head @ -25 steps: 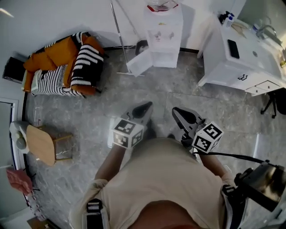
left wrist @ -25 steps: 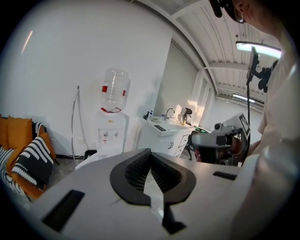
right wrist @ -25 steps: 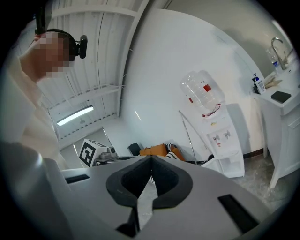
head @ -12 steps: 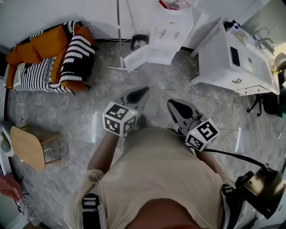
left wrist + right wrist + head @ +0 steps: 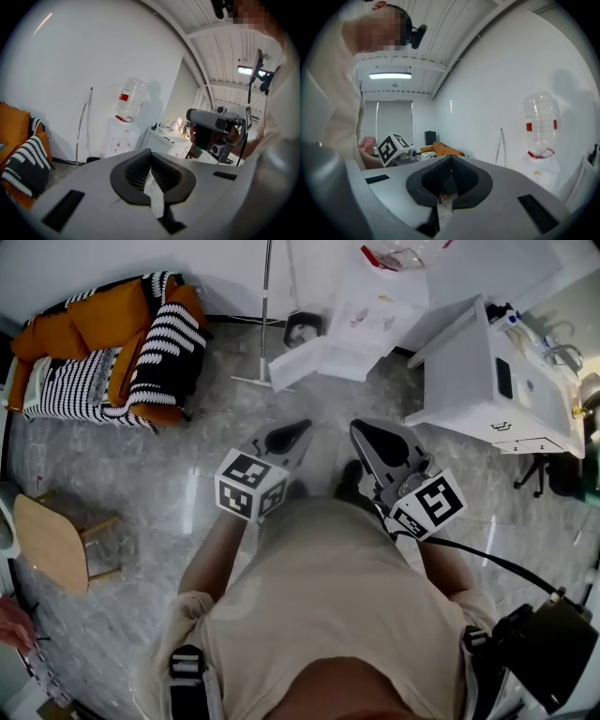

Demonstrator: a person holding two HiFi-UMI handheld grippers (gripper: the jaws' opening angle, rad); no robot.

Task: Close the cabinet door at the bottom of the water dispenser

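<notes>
Hanging open, cabinet door point(image 5: 298, 367) (water dispenser point(image 5: 375, 306) base)

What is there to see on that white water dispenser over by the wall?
The water dispenser is a white, boxy unit that stands on the grey floor against the white wall. A clear bottle with a red band sits upside down on top. Small taps show on its front panel. Its bottom cabinet door is wide open, swung out to one side above the floor.
</notes>
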